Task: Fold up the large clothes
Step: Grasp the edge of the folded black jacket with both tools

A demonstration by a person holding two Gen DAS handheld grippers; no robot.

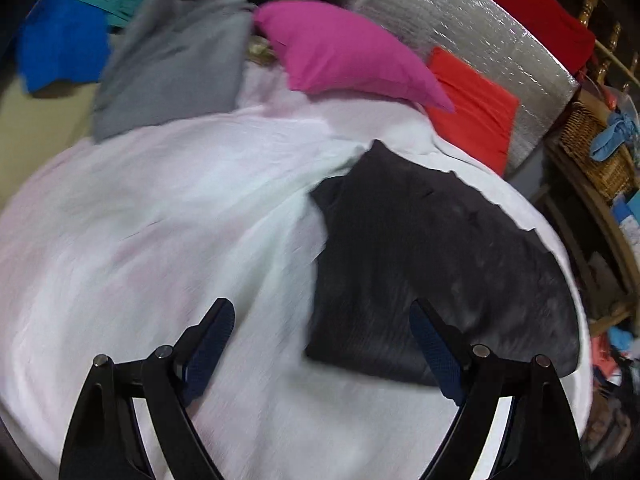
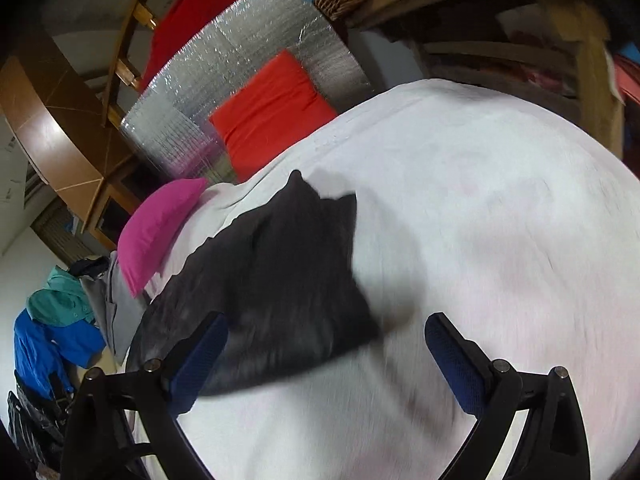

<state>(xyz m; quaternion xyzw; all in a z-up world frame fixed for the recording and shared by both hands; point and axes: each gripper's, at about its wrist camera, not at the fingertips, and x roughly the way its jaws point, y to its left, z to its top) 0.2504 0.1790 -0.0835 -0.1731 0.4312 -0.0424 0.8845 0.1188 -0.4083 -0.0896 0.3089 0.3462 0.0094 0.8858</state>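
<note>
On the white sheet [image 1: 180, 220], the folded black garment [image 1: 432, 264] lies ahead between your empty, spread left gripper [image 1: 322, 344] and right gripper [image 2: 326, 356].

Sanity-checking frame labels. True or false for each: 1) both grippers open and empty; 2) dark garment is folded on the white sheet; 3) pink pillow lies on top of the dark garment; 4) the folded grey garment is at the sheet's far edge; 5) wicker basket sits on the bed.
1) Both grippers, left and right, are open and empty. True.
2) The dark garment lies folded on the white sheet. True.
3) The pink pillow lies on the dark garment. False: it sits apart, farther up the bed.
4) The grey garment is at the sheet's far edge. True.
5) The wicker basket sits on the bed. False: it is on a wooden shelf beside it.
</note>
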